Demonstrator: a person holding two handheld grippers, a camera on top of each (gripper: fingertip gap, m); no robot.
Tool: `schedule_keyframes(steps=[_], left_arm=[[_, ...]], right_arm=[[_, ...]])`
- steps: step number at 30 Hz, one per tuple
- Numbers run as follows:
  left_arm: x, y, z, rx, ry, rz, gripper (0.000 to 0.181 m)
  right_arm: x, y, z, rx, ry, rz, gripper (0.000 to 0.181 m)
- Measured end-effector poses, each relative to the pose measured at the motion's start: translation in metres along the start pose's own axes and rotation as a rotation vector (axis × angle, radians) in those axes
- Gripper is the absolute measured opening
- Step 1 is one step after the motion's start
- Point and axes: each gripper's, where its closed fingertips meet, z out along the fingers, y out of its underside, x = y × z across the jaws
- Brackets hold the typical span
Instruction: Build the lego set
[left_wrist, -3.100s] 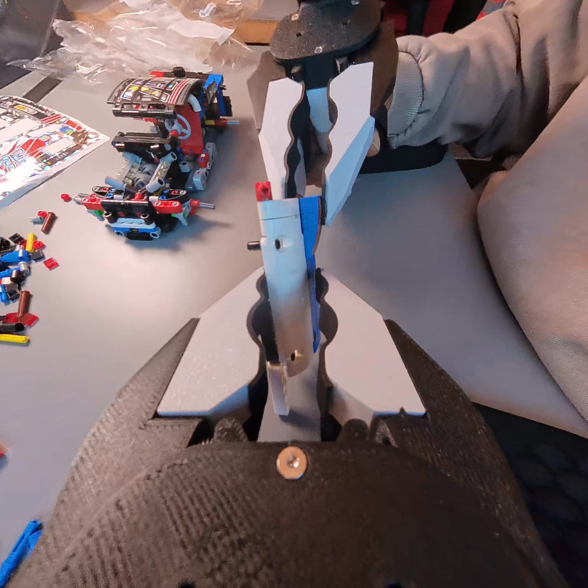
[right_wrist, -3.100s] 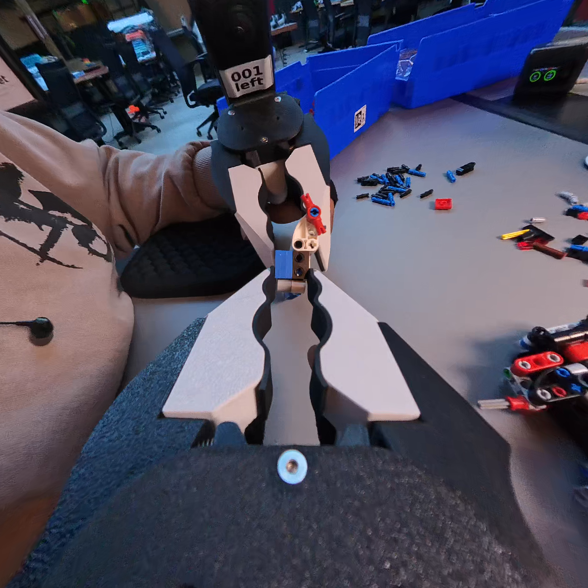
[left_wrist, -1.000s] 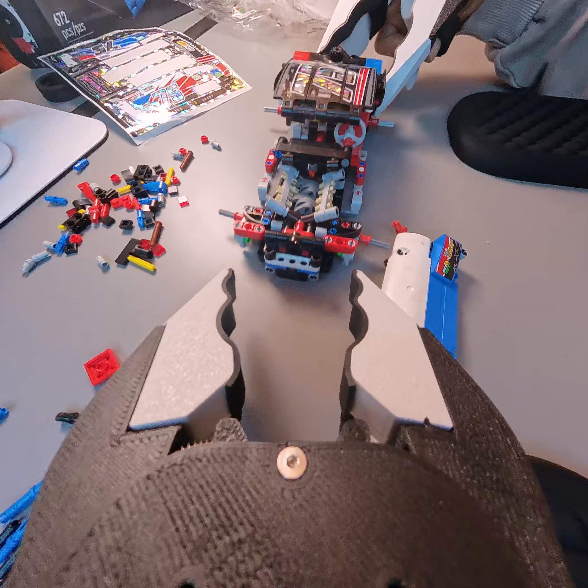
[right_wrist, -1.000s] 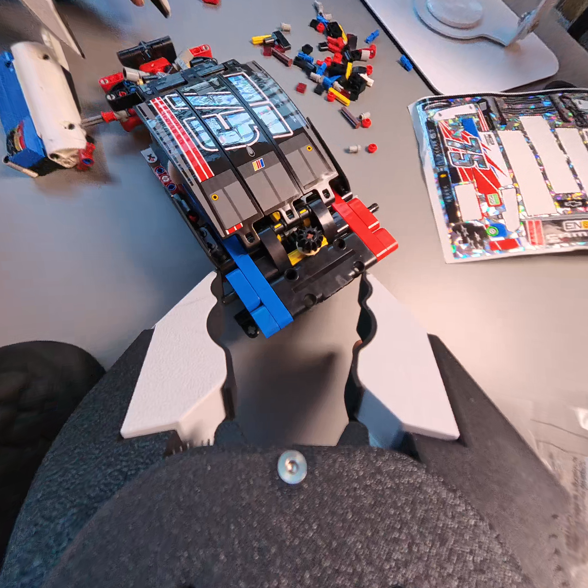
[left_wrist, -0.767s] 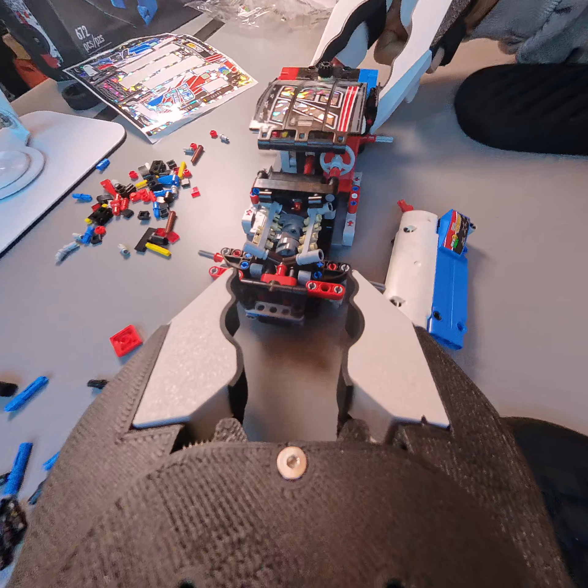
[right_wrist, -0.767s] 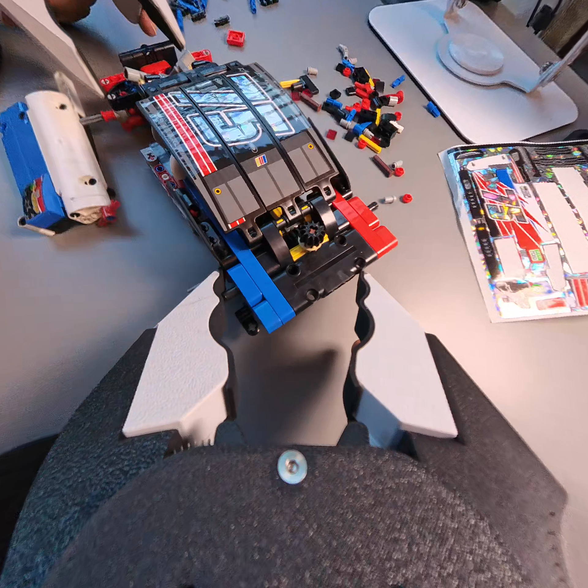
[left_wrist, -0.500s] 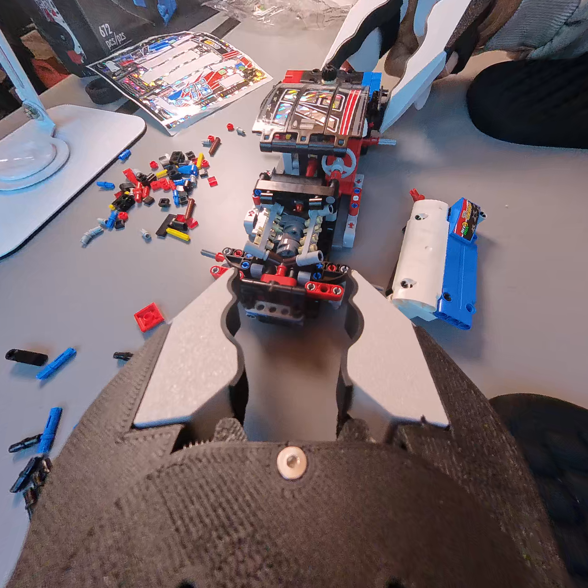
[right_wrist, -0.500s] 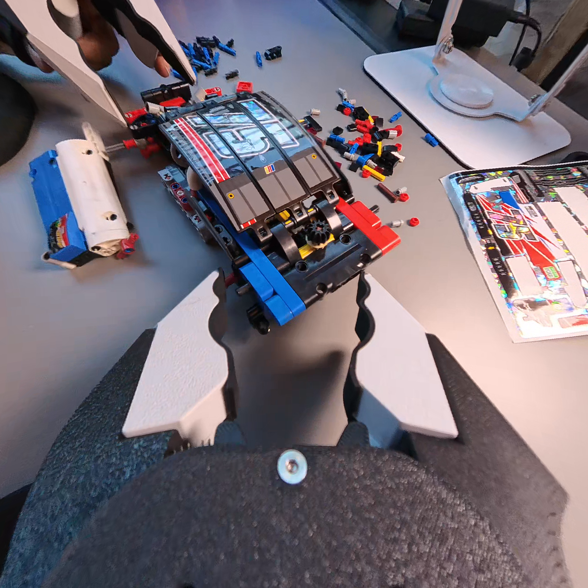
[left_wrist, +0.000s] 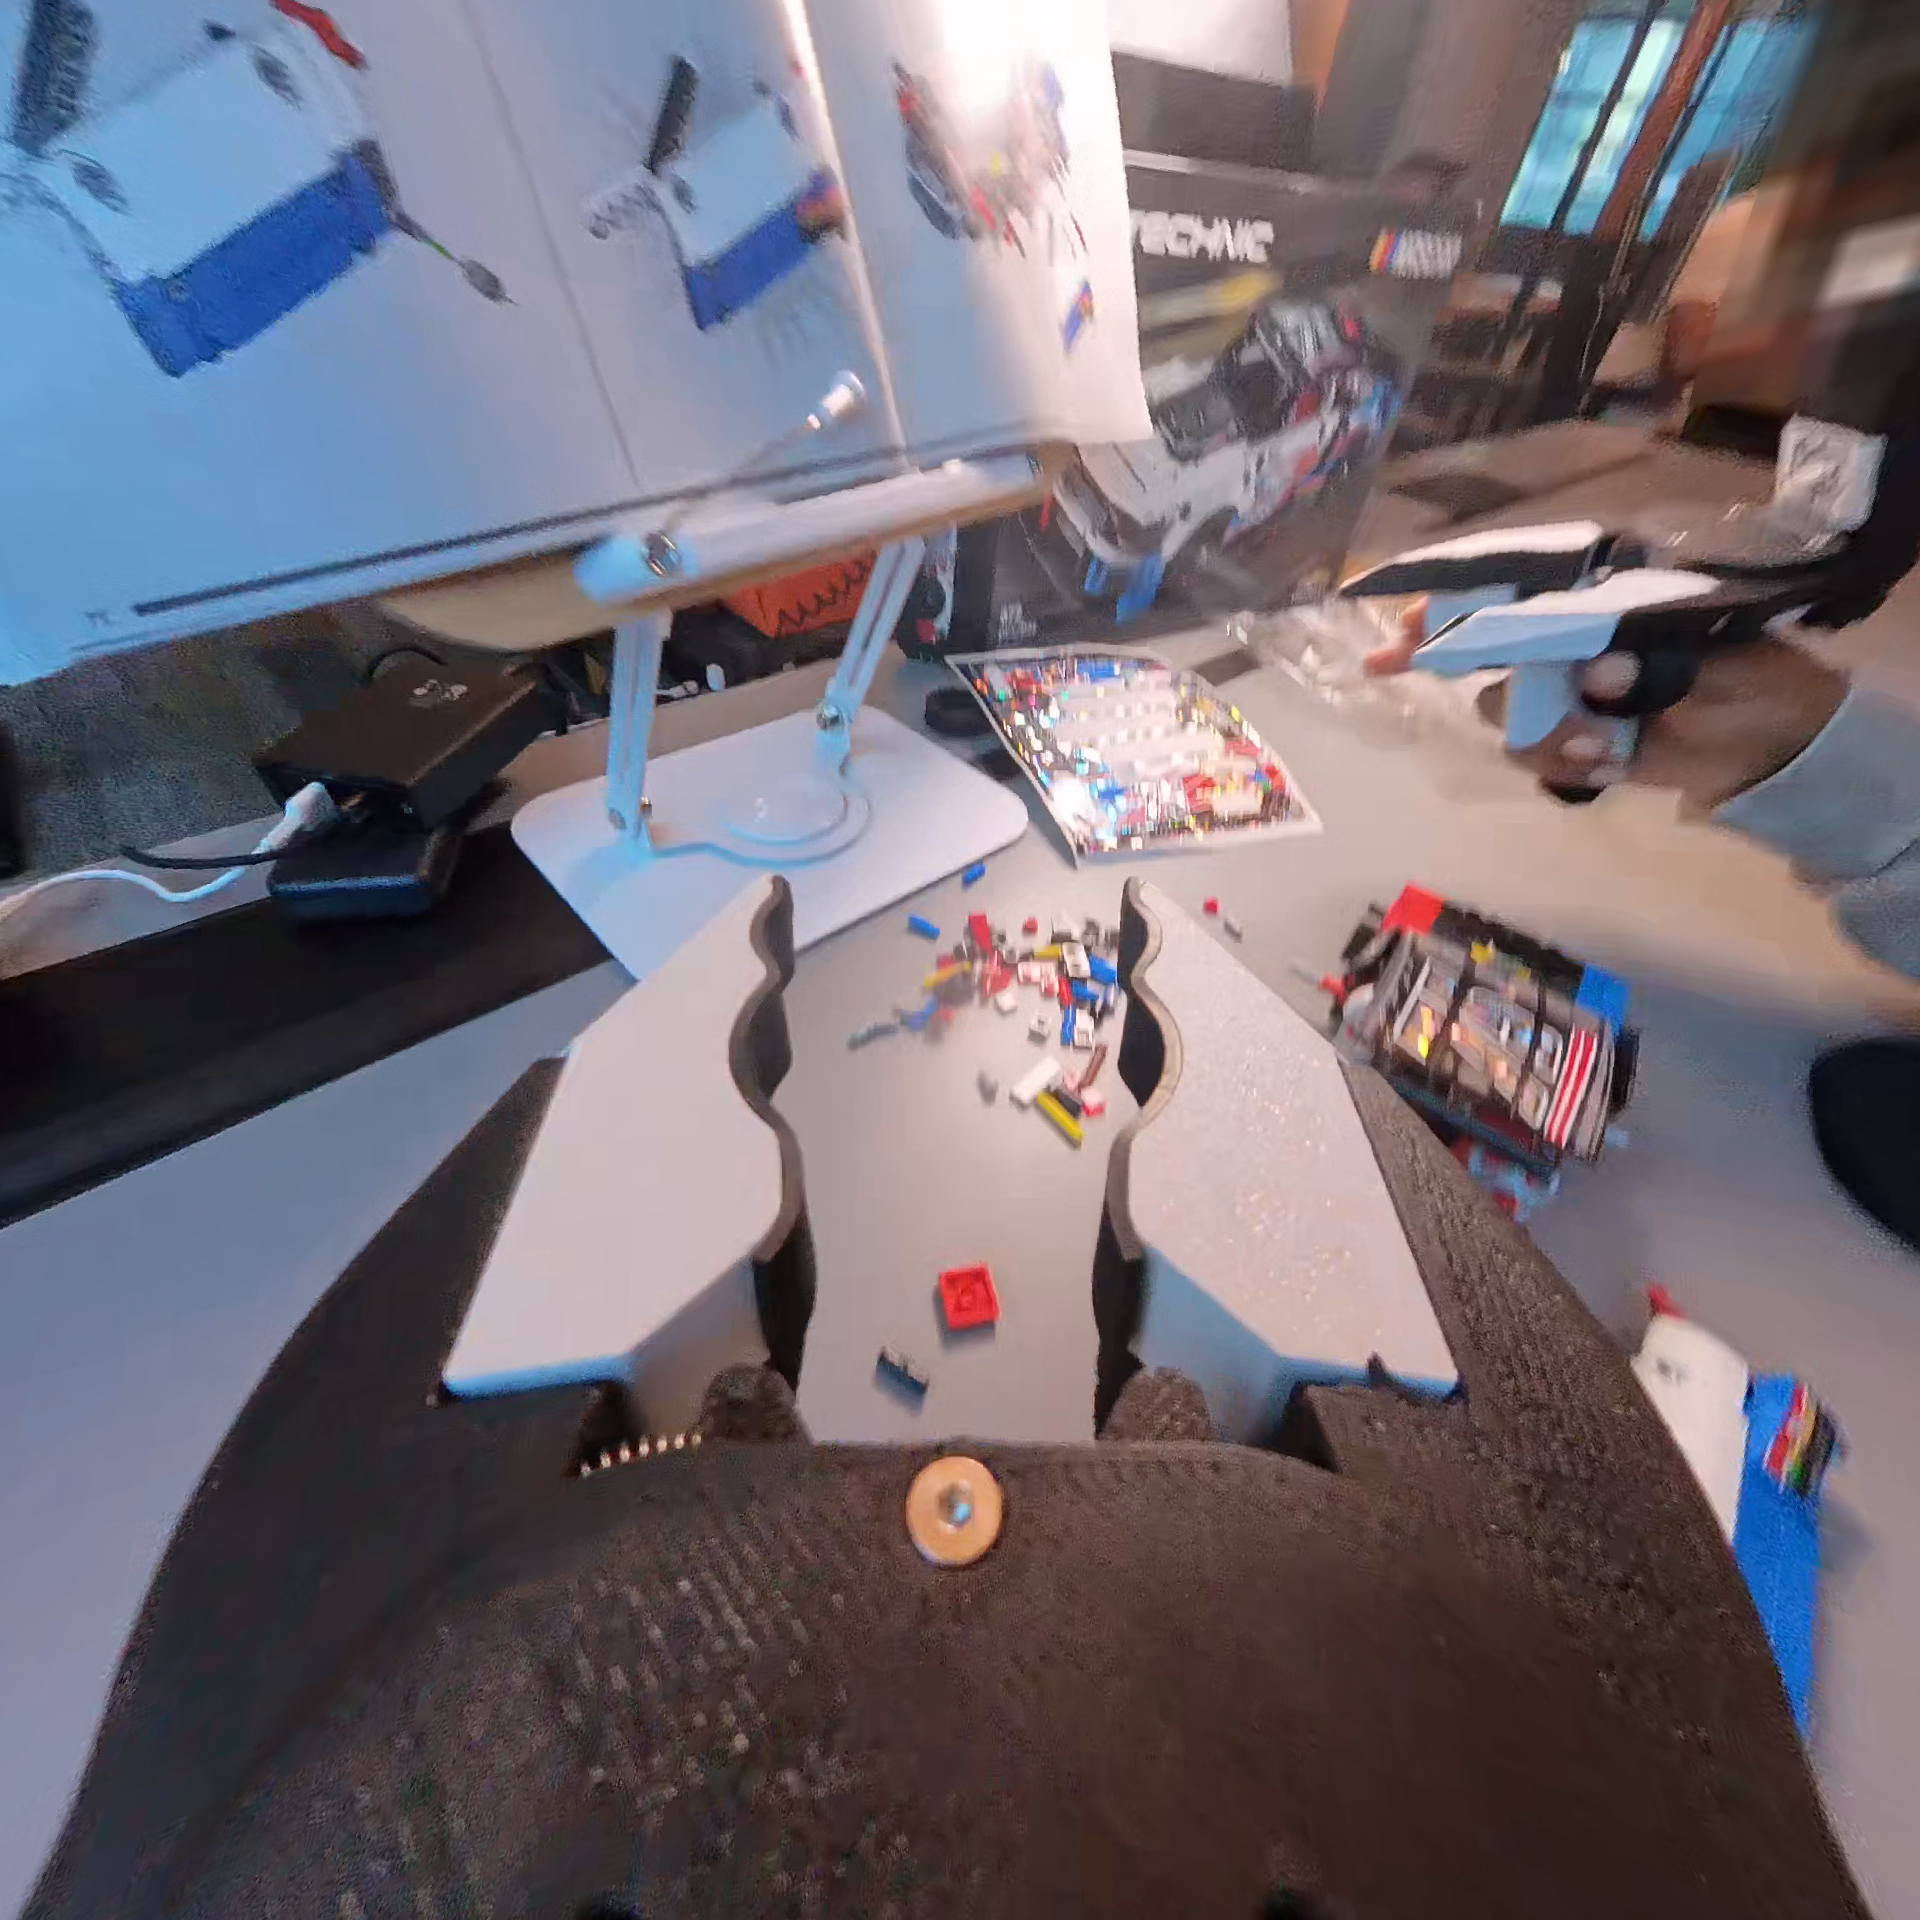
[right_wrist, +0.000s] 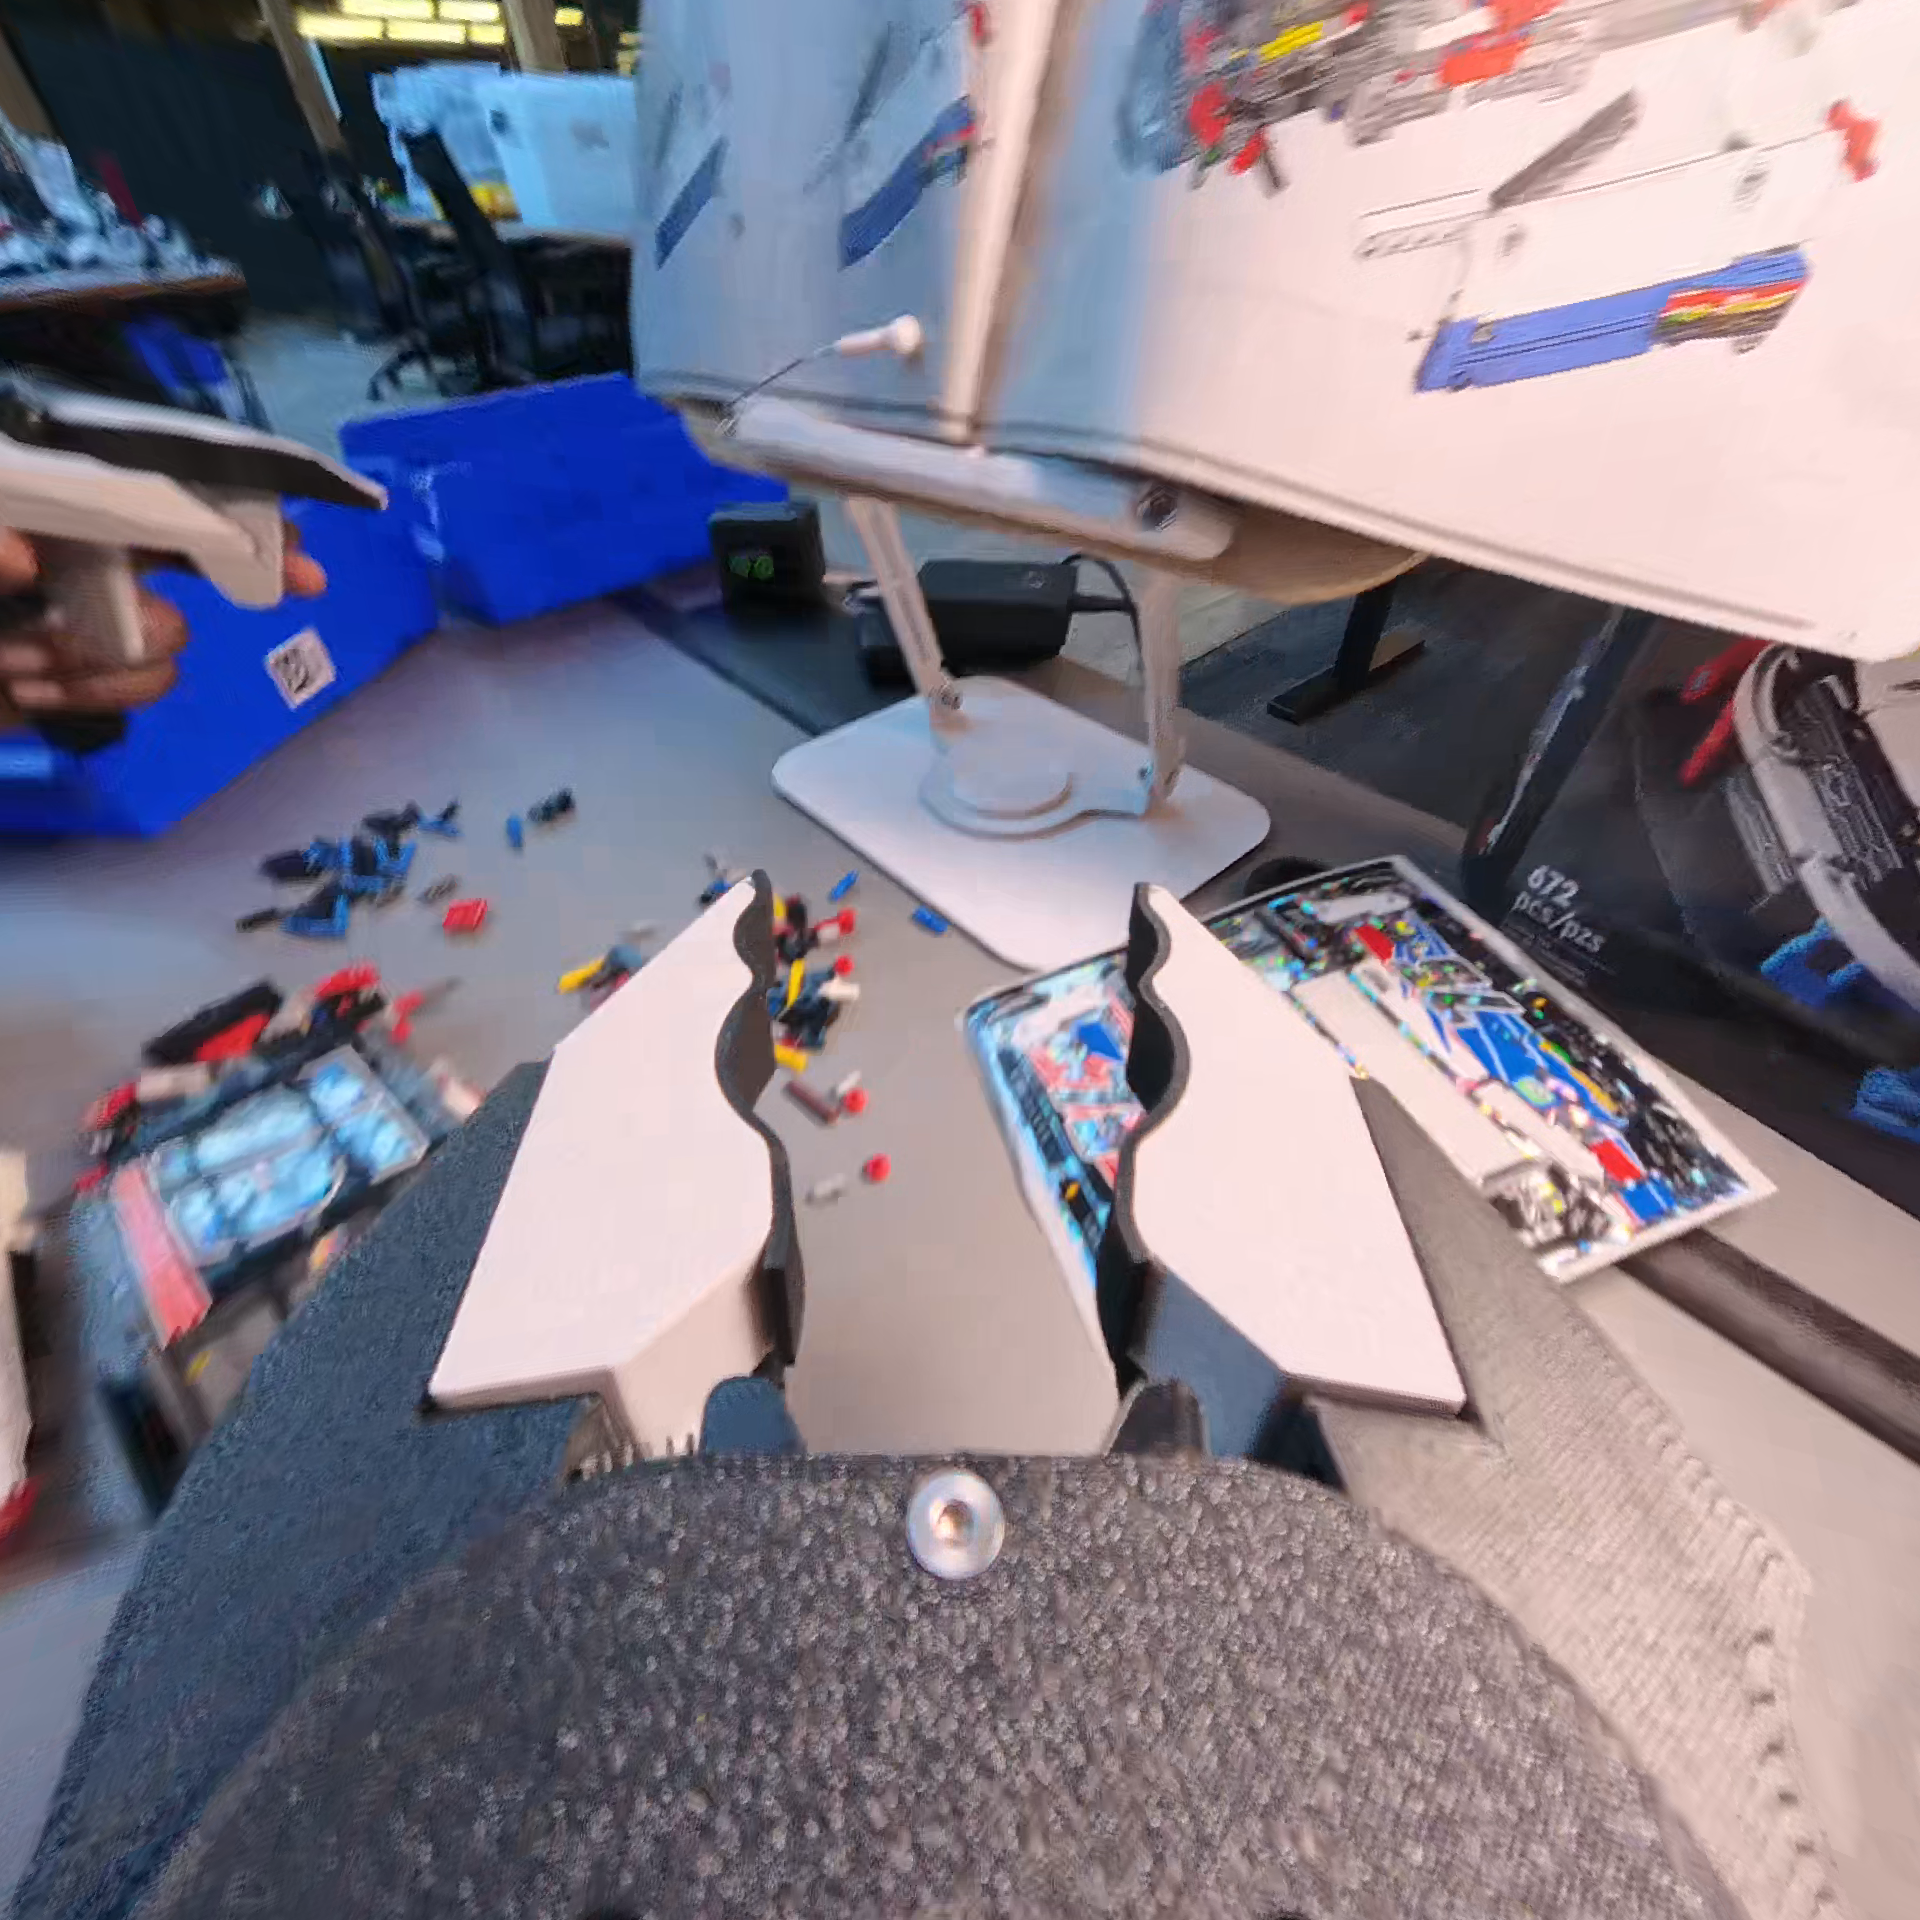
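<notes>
My left gripper (left_wrist: 951, 914) is open and empty, raised above the grey table and facing a pile of small loose pieces (left_wrist: 1023, 982). The part-built car (left_wrist: 1486, 1039) with its black patterned roof lies to its right. The white and blue side panel (left_wrist: 1730, 1455) lies at the lower right. My right gripper (right_wrist: 945, 920) is open and empty, raised over the table between the loose pieces (right_wrist: 810, 987) and the sticker sheet (right_wrist: 1455, 1049). The car (right_wrist: 239, 1153) shows blurred at that view's left. Each gripper also shows far off in the other's view.
An open instruction booklet (left_wrist: 436, 270) rests on a white stand (left_wrist: 769, 821) at the back of the table. The set's dark box (left_wrist: 1257, 374) stands behind the sticker sheet (left_wrist: 1132, 758). Blue bins (right_wrist: 561, 488) stand at the far left in the right wrist view. A red plate (left_wrist: 966, 1297) lies between my left fingers.
Both grippers have lifted away from the car and tilted up towards the instruction booklet. The car and the side panel stay on the table. Both stay open.
</notes>
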Motion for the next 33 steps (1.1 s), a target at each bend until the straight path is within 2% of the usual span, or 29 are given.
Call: schedule_keyframes(steps=[2, 3, 4, 7, 9, 10, 12, 16, 20, 26, 33], left_arm=[[-0.018, -0.028, 0.017, 0.083, -0.002, -0.080, 0.060], [-0.026, -0.037, 0.025, 0.115, -0.011, -0.101, 0.060], [-0.030, -0.043, 0.034, 0.139, -0.011, -0.115, 0.060], [-0.027, -0.047, 0.051, 0.165, 0.040, -0.152, 0.060], [-0.025, -0.038, 0.056, 0.154, 0.052, -0.133, 0.058], [-0.026, -0.031, 0.057, 0.136, 0.052, -0.120, 0.058], [-0.031, -0.017, 0.055, 0.100, 0.045, -0.105, 0.057], [-0.041, 0.001, 0.047, 0.077, 0.003, -0.068, 0.054], [-0.030, 0.009, 0.047, 0.090, 0.023, -0.123, 0.054], [0.003, 0.020, 0.038, 0.067, 0.037, -0.058, 0.053], [0.014, 0.040, 0.034, 0.039, 0.028, -0.019, 0.051]], right_arm=[[0.036, -0.021, 0.037, 0.046, -0.032, 0.234, 0.078], [0.050, -0.029, 0.057, 0.062, -0.071, 0.358, 0.086], [0.064, -0.037, 0.073, 0.106, -0.094, 0.451, 0.088], [0.104, -0.055, 0.101, 0.294, -0.061, 0.583, 0.081], [0.116, -0.064, 0.108, 0.402, -0.074, 0.628, 0.064], [0.116, -0.067, 0.109, 0.431, -0.108, 0.637, 0.043], [0.117, -0.064, 0.108, 0.444, -0.084, 0.658, 0.030], [0.092, -0.059, 0.090, 0.460, -0.051, 0.586, 0.025], [0.072, -0.056, 0.081, 0.460, -0.027, 0.559, 0.023], [0.077, -0.056, 0.084, 0.455, -0.050, 0.572, 0.021], [0.089, -0.056, 0.090, 0.460, -0.094, 0.590, 0.022]])
